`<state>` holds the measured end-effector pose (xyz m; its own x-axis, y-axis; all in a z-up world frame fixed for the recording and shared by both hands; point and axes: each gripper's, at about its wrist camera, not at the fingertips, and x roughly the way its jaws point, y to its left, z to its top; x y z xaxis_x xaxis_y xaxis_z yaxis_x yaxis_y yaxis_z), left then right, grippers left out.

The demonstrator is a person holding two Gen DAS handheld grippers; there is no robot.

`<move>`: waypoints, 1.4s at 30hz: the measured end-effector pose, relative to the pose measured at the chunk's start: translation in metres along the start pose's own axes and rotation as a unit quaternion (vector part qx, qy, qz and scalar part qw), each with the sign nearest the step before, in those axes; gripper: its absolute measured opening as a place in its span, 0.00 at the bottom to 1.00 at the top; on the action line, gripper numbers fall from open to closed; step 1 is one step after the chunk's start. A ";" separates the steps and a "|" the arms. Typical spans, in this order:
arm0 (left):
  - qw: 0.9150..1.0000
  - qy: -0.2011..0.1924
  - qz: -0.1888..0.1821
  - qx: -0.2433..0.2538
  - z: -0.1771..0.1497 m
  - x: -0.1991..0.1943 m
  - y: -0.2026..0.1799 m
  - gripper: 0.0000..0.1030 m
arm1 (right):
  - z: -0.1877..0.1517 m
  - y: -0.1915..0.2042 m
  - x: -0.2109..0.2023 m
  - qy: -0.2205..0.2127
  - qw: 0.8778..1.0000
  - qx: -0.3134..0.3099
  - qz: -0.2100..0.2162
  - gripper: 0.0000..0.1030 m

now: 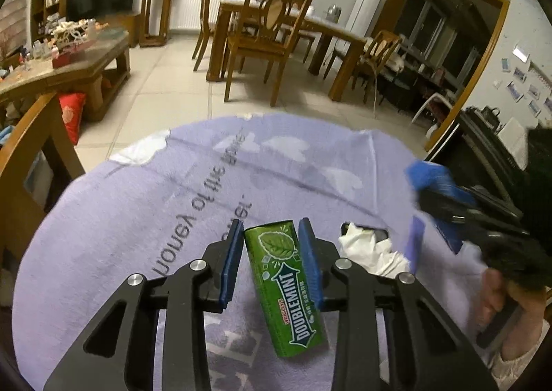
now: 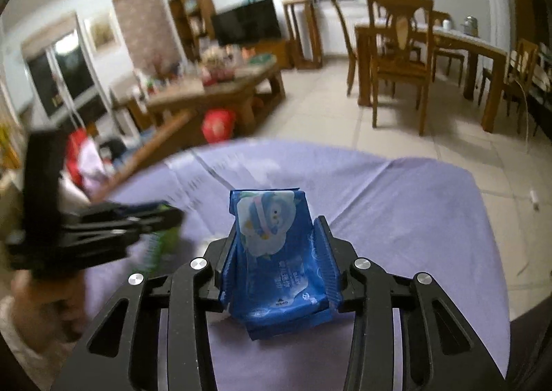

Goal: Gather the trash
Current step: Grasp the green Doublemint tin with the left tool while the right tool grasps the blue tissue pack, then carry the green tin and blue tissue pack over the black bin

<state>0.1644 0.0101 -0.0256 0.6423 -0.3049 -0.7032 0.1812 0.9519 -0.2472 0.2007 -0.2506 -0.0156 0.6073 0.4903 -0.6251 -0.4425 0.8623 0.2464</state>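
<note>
Two grippers work over a lilac cloth, each gripping one thing. Left gripper: its blue pads are narrowed onto the sides of a green gum box, which stands tilted between them above the cloth. Right gripper: its fingers pinch a soft blue tissue pack from both sides, the wrapper bulging between them. Crumpled white tissue lies on the cloth, just beside the left gripper's right finger
</note>
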 end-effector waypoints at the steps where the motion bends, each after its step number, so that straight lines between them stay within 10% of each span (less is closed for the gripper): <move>1: 1.000 -0.009 -0.005 0.001 0.000 -0.004 -0.001 0.32 | -0.002 -0.002 -0.019 -0.020 1.000 0.013 0.009 0.39; 18: 0.991 -0.106 -0.072 0.026 -0.007 -0.059 -0.066 0.30 | -0.078 -0.074 -0.217 -0.176 0.977 0.116 -0.025 0.39; 42: 0.950 -0.061 -0.236 0.197 -0.028 -0.001 -0.357 0.30 | -0.193 -0.247 -0.354 -0.248 0.905 0.239 -0.248 0.39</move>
<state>0.0781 -0.3305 0.0442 0.4972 -0.7173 -0.4881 0.7189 0.6555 -0.2311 -0.0319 -0.6616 0.0020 0.9270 -0.0783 -0.3667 0.2306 0.8902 0.3928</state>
